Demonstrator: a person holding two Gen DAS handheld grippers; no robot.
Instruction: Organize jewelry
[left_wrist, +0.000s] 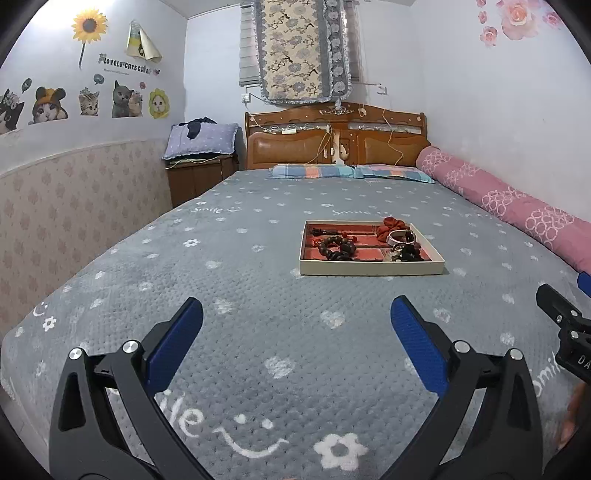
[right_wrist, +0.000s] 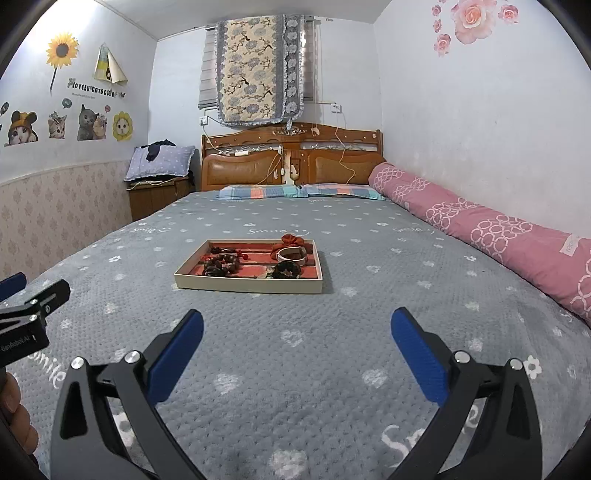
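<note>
While both of my grippers hang wide apart and empty over the grey bedspread, the jewelry already sits gathered in a shallow tray well ahead of them, out on the middle of the bed. My left gripper and my right gripper hold nothing between their blue pads, and each shows at the edge of the other's view. Inside the tray, on a red lining split into compartments by low ridges, lies a coil of dark wooden beads toward the left, a red fabric scrunchie at the far right corner, a pale bangle just beside it, and a darker cluster of pieces at the near right that I cannot tell apart from here. Nothing of the kind lies loose on the bedspread within view. Such a scene fits a tray whose pieces have been put in order as well as one still waiting to be sorted compartment by compartment, and I cannot say which. Any reach into it, I judge, calls for a low, slow approach over the near rim, pinching one piece at a time so the bead strands do not drag their neighbours.
</note>
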